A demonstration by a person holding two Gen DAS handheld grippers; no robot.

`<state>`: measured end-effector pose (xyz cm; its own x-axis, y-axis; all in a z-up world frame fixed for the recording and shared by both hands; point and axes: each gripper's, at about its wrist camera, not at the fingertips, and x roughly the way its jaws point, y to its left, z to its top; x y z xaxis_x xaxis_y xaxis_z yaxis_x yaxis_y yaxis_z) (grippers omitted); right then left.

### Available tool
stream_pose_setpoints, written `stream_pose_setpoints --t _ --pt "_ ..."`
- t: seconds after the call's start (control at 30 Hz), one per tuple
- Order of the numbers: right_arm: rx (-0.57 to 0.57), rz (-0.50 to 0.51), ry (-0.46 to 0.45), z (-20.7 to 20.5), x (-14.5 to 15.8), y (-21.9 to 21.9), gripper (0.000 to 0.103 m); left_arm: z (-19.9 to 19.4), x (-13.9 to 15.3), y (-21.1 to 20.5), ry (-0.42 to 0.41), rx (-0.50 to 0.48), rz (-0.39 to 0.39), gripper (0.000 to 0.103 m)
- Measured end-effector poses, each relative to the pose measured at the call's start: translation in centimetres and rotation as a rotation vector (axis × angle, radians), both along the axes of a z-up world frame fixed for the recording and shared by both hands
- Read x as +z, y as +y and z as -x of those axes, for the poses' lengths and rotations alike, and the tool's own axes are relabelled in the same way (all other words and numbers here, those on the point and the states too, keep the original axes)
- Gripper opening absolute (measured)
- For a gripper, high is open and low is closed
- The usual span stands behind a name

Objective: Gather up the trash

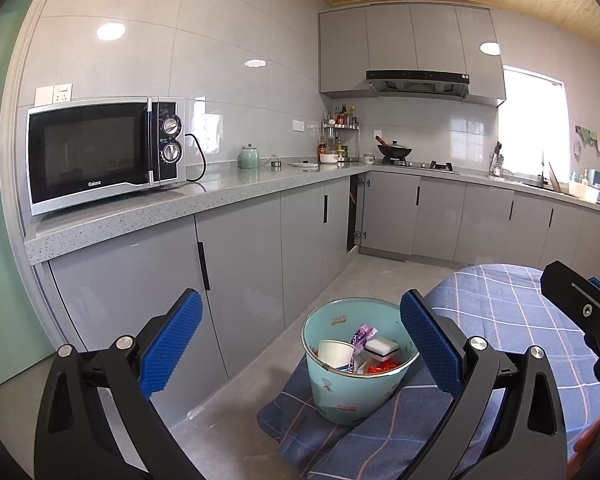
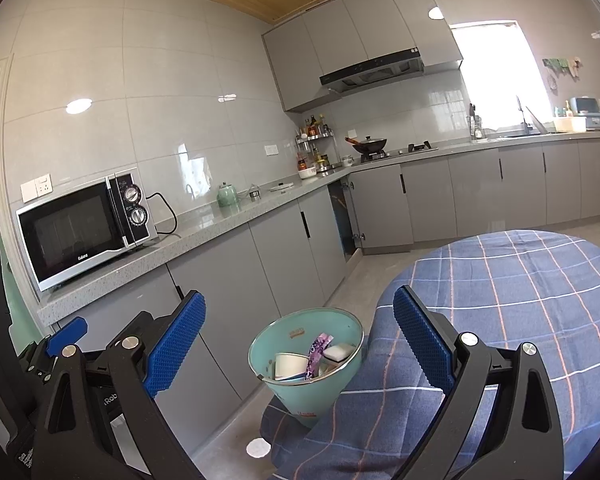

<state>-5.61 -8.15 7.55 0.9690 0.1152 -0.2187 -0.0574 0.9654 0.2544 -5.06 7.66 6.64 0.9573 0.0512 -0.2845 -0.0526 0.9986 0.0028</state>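
Note:
A teal bin (image 1: 350, 394) (image 2: 308, 390) stands on the floor against the hanging blue checked tablecloth (image 1: 500, 308) (image 2: 520, 300). Inside lie a white paper cup (image 1: 334, 354) (image 2: 290, 364), a purple wrapper (image 1: 360, 342) (image 2: 317, 350), a white sponge (image 1: 381, 347) (image 2: 340, 352) and something red (image 1: 382, 368). My left gripper (image 1: 300, 344) is open and holds nothing, above and short of the bin. My right gripper (image 2: 296, 340) is also open and holds nothing, framing the bin. In the right wrist view the left gripper's blue fingertip (image 2: 66, 334) shows at lower left.
A grey counter (image 1: 220, 200) (image 2: 228, 224) with a microwave (image 1: 100, 152) (image 2: 84, 228) and a green jar (image 1: 249, 157) runs along the left wall. Cabinets line the floor below. A stove with a wok (image 1: 394, 151) sits at the far corner. A white scrap (image 2: 258, 448) lies on the floor.

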Motion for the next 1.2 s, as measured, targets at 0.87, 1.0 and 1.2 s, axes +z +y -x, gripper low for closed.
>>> stream_pose_setpoints --t 0.87,1.0,1.2 --pt "-0.006 -0.006 0.01 0.4 -0.3 -0.3 0.094 -0.9 -0.9 -0.2 0.07 -0.018 0.019 0.097" --pt "-0.008 -0.006 0.013 0.4 -0.4 -0.4 0.094 -0.9 -0.9 -0.4 0.072 0.0 0.004 0.097" --pt "-0.021 -0.014 0.026 0.1 -0.6 -0.8 0.094 -1.2 -1.0 -0.4 0.088 0.019 -0.001 0.097"
